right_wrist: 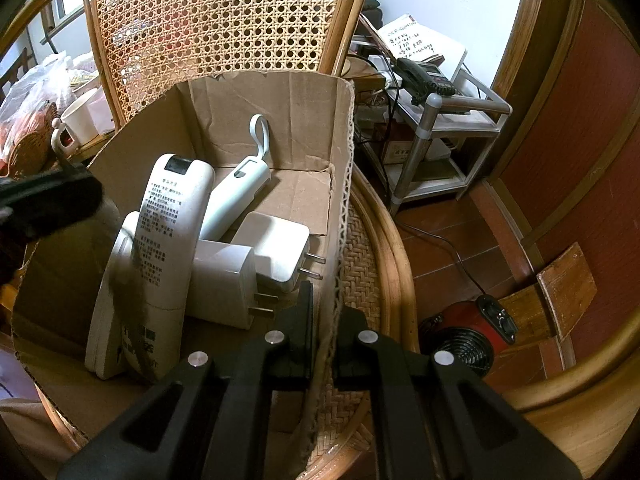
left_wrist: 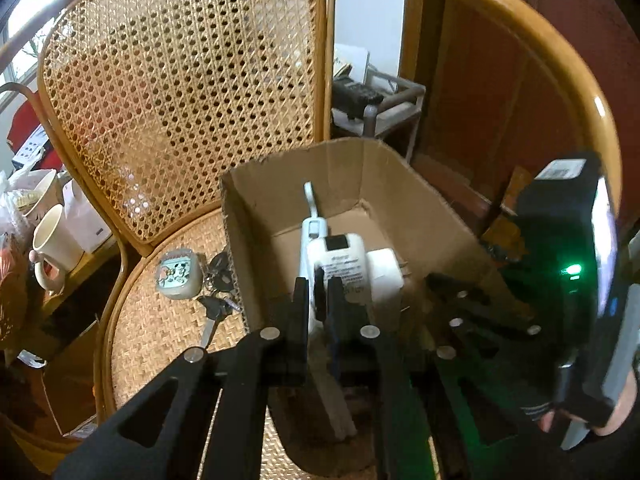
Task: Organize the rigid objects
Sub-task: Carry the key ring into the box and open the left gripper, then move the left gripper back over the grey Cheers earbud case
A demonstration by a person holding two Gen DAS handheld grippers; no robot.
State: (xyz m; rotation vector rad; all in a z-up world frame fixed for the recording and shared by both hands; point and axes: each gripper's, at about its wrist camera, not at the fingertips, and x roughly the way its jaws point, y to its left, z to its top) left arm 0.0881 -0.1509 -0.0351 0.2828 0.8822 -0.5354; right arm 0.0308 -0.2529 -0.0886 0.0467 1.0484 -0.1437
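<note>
1. Cardboard box sits on the rattan chair.
2. Right gripper is pinched tight on the box's right wall.
3. Left gripper is nearly closed, clamping the white remote over the box.
4. Two chargers lie inside.

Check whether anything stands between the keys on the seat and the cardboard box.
Nothing loose does. The keys lie on the woven seat right beside the cardboard box; only its own upright wall separates them from the inside.
</note>
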